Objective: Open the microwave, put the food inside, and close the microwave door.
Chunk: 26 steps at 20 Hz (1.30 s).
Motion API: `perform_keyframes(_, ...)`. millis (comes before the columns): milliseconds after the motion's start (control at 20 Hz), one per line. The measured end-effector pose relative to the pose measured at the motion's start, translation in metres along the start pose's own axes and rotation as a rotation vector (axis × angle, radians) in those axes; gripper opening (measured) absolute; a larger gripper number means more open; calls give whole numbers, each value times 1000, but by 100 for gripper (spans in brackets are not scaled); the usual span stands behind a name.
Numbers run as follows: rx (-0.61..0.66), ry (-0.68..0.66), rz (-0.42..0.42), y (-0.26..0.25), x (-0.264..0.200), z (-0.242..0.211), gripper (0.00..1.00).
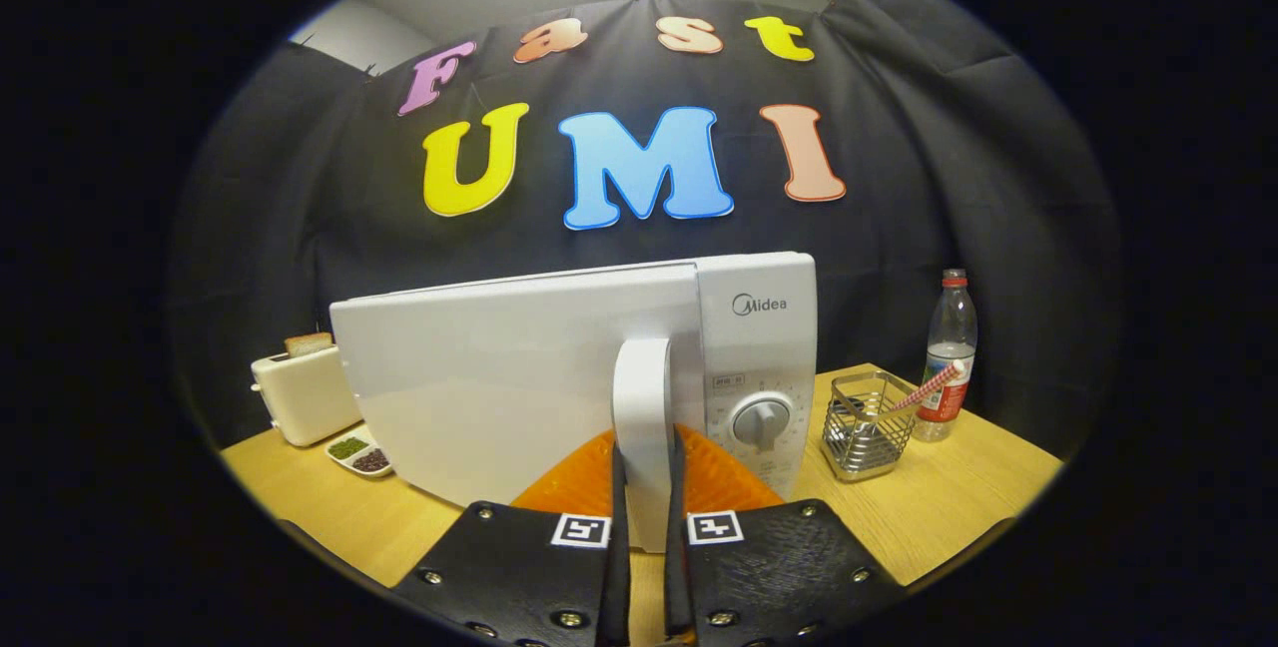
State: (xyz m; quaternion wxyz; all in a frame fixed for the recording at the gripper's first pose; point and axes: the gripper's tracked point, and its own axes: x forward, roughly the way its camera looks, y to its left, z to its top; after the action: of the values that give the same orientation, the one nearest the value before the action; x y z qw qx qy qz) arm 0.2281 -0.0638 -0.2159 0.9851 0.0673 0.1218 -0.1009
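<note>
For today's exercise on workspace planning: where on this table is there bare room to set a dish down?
Bare table lies in front of the wire basket and bottle. It is crowded between the toaster, the small dish and the microwave, whose handle the gripper fingers clamp.

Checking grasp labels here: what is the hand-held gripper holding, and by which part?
The hand-held gripper is shut on the white microwave door's upright white handle, one finger each side of its lower part.
</note>
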Motion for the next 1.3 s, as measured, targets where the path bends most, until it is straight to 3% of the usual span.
perform_keyframes(650,28,46,341,141,-146,-28,13)
perform_keyframes(1050,-157,-64,275,247,-190,-52,12)
perform_keyframes(1300,-183,-76,174,272,-194,-57,13)
